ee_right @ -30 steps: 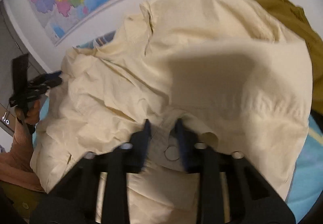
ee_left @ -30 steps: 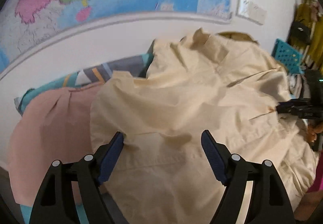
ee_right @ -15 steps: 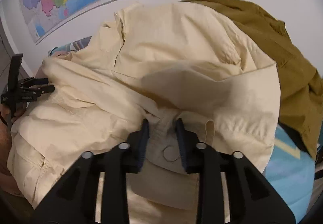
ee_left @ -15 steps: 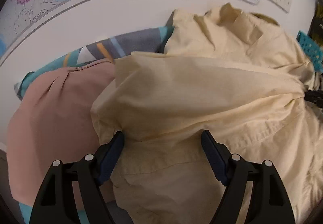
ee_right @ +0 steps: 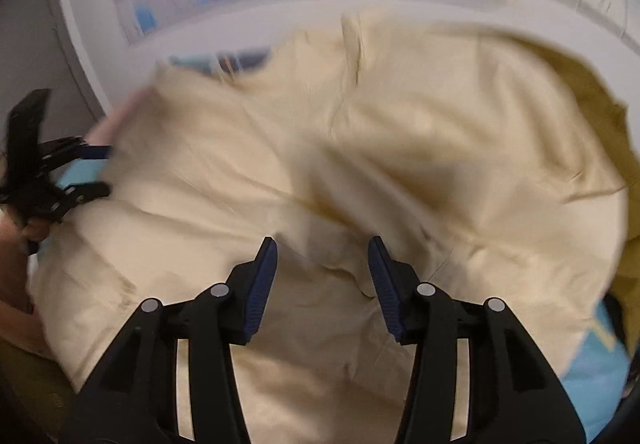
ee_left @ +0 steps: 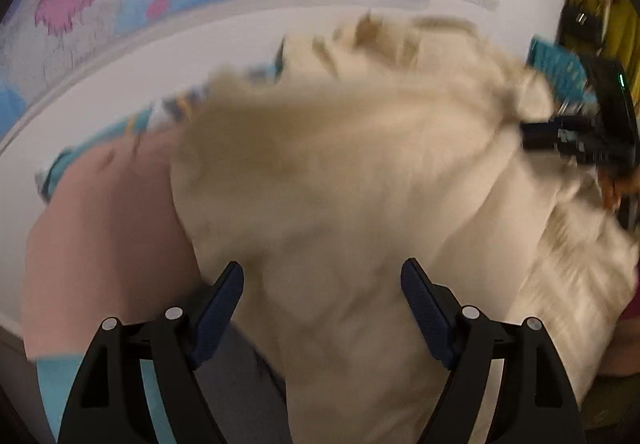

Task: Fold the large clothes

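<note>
Jaws of both grippers stood apart, gripping nothing: left gripper [ee_left: 322, 280] and right gripper [ee_right: 322, 256] hovered over the rumpled cream garment [ee_right: 360, 147], beside a pink cloth [ee_left: 108, 228].

left gripper [ee_left: 322, 286] jaws apart over blurred cream garment [ee_left: 360, 171], pink cloth [ee_left: 104, 228] beside
</note>
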Tool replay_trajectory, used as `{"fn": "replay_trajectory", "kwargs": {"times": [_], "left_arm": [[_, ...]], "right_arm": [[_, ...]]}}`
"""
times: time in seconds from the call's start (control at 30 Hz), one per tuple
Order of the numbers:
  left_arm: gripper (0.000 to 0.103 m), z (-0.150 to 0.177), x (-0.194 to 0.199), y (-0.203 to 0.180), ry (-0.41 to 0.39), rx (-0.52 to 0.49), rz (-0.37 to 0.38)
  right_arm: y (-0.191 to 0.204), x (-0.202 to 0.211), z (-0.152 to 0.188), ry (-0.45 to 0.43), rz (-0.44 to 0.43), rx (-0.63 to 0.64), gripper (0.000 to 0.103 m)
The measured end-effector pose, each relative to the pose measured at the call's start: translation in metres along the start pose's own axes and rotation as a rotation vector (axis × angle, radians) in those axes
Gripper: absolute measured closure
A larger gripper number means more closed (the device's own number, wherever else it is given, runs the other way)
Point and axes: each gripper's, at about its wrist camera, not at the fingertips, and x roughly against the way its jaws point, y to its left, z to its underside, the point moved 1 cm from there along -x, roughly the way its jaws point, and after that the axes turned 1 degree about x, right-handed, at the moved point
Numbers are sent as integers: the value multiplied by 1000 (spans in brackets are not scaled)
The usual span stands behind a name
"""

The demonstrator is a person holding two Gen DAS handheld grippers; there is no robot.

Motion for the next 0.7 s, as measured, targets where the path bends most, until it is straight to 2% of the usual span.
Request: {"fn": "replay_trajectory", "kwargs": {"times": [0.03,0.13,0.2,0.23,0.33,0.43,0.5,0.6,0.7], "left_arm": [[25,8,-9,1,32,3,-34],[24,13,-9,9,38,62,-36],[25,14,0,14,14,92,-75],[26,15,7,13,-7,95,-84],[26,20,35,8,-70,108,-28],[25,28,47,-3,-95,92,9],[25,35,37,-12,-60,69,-12],[22,42,19,-11,-5,100,-21],[21,45,22,-5,-19,161,-14]], "right_arm": [[-2,-8,1,17,-13,-11,56],[-3,-11,-2,26,-42,-28,56],[1,5,-3,-6,-40,-22,54],[1,12,-2,-22,-42,-22,51],[5,42,3,-70,-67,-12,50],[9,48,6,-65,-92,0,50],[10,40,10,-27,-65,9,50],[-4,22,21,33,-30,-60,49],[-6,36,26,-5,-34,-89,49]]}}
